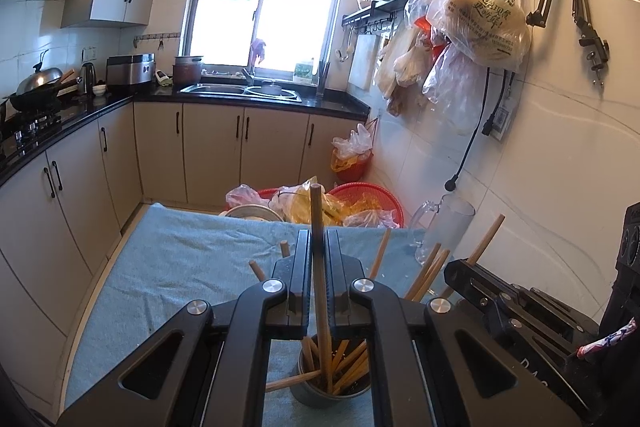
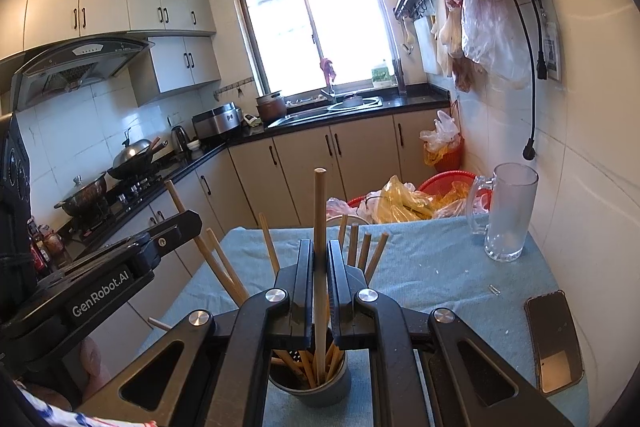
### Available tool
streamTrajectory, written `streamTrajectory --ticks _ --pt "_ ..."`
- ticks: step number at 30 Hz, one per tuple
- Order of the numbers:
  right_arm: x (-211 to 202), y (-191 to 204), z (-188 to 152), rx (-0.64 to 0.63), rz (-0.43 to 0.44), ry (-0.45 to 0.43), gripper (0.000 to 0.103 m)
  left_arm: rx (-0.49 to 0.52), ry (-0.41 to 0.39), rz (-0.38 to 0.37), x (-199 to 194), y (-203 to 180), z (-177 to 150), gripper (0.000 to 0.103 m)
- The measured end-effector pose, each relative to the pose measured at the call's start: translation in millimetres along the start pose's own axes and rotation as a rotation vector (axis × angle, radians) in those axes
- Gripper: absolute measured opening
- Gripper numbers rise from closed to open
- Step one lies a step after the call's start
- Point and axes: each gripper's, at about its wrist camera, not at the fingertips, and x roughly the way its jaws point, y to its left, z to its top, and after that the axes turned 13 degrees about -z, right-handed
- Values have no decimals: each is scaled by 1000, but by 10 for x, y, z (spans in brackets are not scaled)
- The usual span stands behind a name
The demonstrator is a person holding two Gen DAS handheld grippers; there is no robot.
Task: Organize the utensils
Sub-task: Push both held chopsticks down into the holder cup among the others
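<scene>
A grey metal cup (image 1: 316, 401) (image 2: 320, 393) stands on the blue towel and holds several wooden chopsticks that lean outward. My left gripper (image 1: 319, 241) is just above the cup, shut on one upright chopstick (image 1: 316, 203); that stick's lower end reaches down into the cup. My right gripper (image 2: 320, 247) hangs over the same cup from the other side. It is shut on another upright chopstick (image 2: 320, 195), which also dips into the cup. Each gripper shows at the edge of the other's view, close beside it.
A blue towel (image 2: 432, 267) covers the table. On it stand a clear glass mug (image 2: 508, 215) at the far right and a dark phone (image 2: 554, 343) at the near right. Red baskets with plastic bags (image 1: 360, 203) lie beyond the table's far edge. The tiled wall is on the right.
</scene>
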Motion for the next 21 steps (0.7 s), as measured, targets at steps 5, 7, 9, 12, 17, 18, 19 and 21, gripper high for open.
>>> streamTrajectory --ticks 5,7,9,12,17,18,19,21 --pt "56 -1 -72 -4 1 22 7 1 18 6 55 28 -56 6" --pt "82 -4 -87 -6 0 29 7 6 24 10 74 33 -81 6" --pt "99 -6 -99 -7 -1 35 7 3 30 11 90 40 -102 6" --pt "142 -20 -135 -6 -3 49 7 -3 42 10 111 60 -142 6" --pt "204 -25 -191 -8 -4 72 7 -6 66 13 161 74 -214 6" --pt "214 -28 -202 -8 -4 75 7 -7 70 13 171 78 -227 6" --pt "226 -31 -216 -8 -5 80 7 -8 73 13 180 79 -238 6" --pt "239 -36 -228 -8 -5 85 7 -8 79 13 198 79 -257 6"
